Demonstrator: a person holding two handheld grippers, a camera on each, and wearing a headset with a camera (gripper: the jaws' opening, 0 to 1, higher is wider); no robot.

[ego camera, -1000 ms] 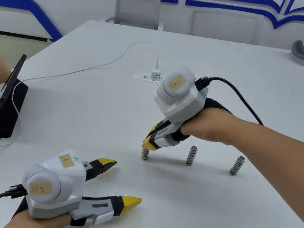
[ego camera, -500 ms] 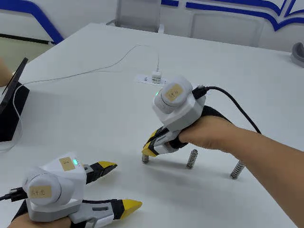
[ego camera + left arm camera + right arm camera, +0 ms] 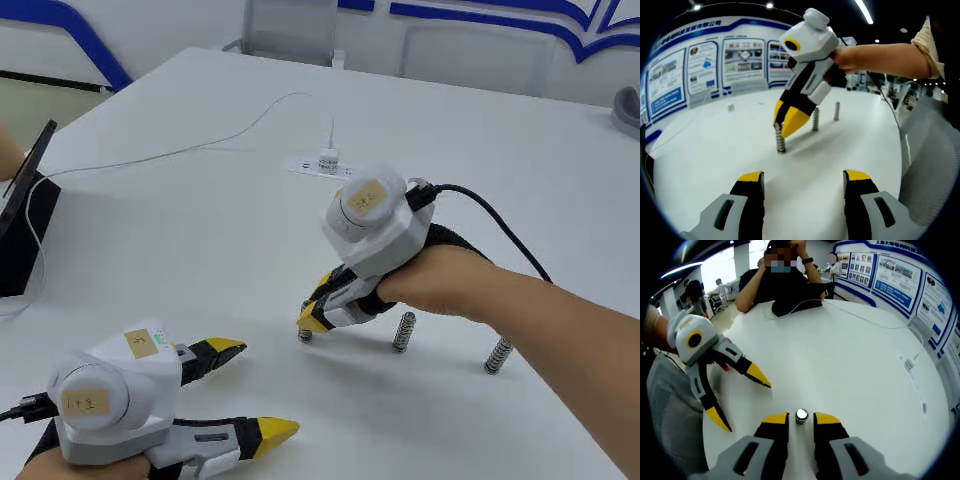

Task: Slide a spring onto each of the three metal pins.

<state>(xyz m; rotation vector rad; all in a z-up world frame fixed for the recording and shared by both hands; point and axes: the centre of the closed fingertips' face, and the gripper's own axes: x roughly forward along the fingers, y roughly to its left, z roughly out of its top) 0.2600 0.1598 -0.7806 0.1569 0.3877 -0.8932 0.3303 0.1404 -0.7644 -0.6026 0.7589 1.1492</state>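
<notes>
Three springs stand upright in a row on the white table (image 3: 200,250): the left spring (image 3: 305,335), the middle spring (image 3: 404,331) and the right spring (image 3: 499,354). My right gripper (image 3: 312,318) points down at the left spring, jaws narrowed around its top. In the right gripper view the round metal top (image 3: 801,415) sits between the yellow tips of the right gripper (image 3: 801,419). In the left gripper view the left spring (image 3: 780,140) stands under the right gripper (image 3: 786,120). My left gripper (image 3: 252,390) rests near the front edge, open and holding nothing.
A white plug strip (image 3: 328,160) with a thin cable lies further back on the table. A black device (image 3: 20,220) sits at the left edge. A seated person (image 3: 785,285) is at the far side of the table.
My right gripper has sunk a little lower over the left spring, so less of the spring shows. The left gripper stays in place.
</notes>
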